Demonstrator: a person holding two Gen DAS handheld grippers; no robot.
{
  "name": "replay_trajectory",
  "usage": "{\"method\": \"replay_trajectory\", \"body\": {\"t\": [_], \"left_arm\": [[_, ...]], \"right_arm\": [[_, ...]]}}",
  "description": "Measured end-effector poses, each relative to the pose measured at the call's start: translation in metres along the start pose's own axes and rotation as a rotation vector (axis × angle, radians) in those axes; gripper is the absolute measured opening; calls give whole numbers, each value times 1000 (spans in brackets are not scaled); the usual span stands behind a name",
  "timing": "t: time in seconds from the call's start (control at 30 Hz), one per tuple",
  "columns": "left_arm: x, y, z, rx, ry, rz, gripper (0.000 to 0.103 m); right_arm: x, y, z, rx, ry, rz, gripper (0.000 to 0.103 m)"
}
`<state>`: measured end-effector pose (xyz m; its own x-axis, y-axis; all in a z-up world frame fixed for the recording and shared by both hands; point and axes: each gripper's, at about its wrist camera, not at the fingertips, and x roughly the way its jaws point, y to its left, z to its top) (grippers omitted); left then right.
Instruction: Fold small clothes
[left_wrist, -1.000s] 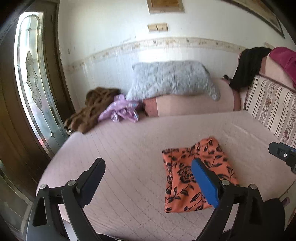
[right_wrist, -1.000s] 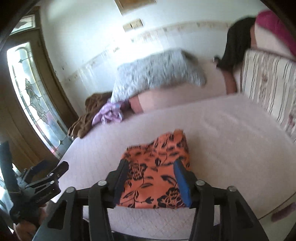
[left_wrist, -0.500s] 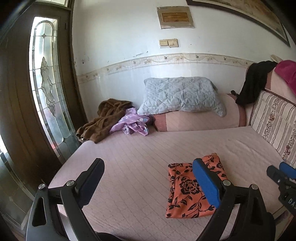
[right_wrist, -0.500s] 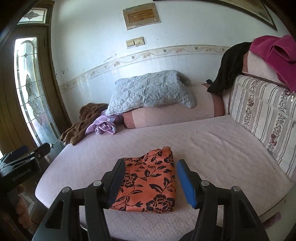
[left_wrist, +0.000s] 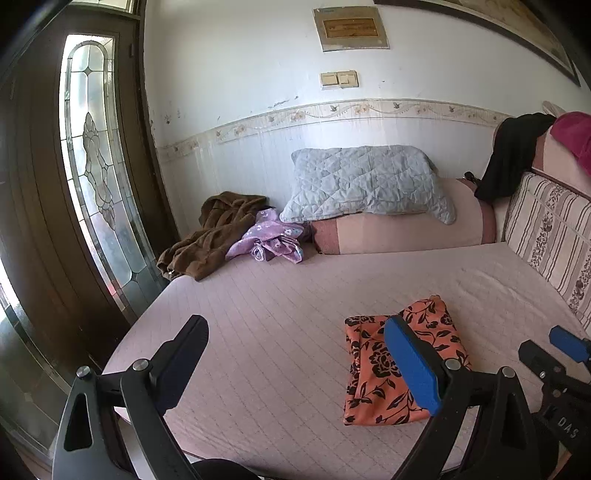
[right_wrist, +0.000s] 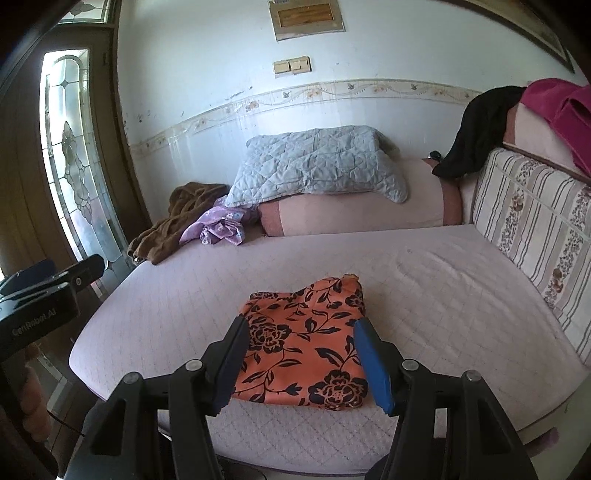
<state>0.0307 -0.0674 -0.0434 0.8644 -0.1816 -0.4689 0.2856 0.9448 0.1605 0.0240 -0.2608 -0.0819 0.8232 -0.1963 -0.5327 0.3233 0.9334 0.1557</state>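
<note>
A folded orange cloth with black flowers (left_wrist: 369, 369) (right_wrist: 306, 339) lies flat near the front edge of the pink quilted bed (left_wrist: 277, 314) (right_wrist: 443, 280). My left gripper (left_wrist: 293, 332) hovers open over the bed to the left of the cloth, with nothing between its fingers. My right gripper (right_wrist: 301, 328) is open just short of the cloth's near edge. The cloth shows in the gap between its fingers, and the pads do not press on it. The right gripper's tip (left_wrist: 554, 354) shows at the right edge of the left wrist view.
At the back left lie a crumpled purple garment (left_wrist: 269, 240) and a brown garment (left_wrist: 218, 232). A grey quilted pillow (left_wrist: 369, 181) rests on a pink bolster (left_wrist: 406, 229). A striped cushion (left_wrist: 550, 240) lines the right side. A glazed door (left_wrist: 96, 166) stands left.
Both grippers have drawn back and risen a little from the bed, so more of the room shows. The right jaws stand slightly wider. The orange cloth has not moved.
</note>
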Motion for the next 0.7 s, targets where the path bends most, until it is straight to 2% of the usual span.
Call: {"method": "replay_trajectory", "body": {"t": [0.2,0.7], "left_arm": [[0,3,0,-22,27,-18,96],[-13,16,5,-43,-1,4,96]], "right_arm": [[-5,3,2,-14,-8,-9,63],[-7,13,3,-29,-5,6,63]]}}
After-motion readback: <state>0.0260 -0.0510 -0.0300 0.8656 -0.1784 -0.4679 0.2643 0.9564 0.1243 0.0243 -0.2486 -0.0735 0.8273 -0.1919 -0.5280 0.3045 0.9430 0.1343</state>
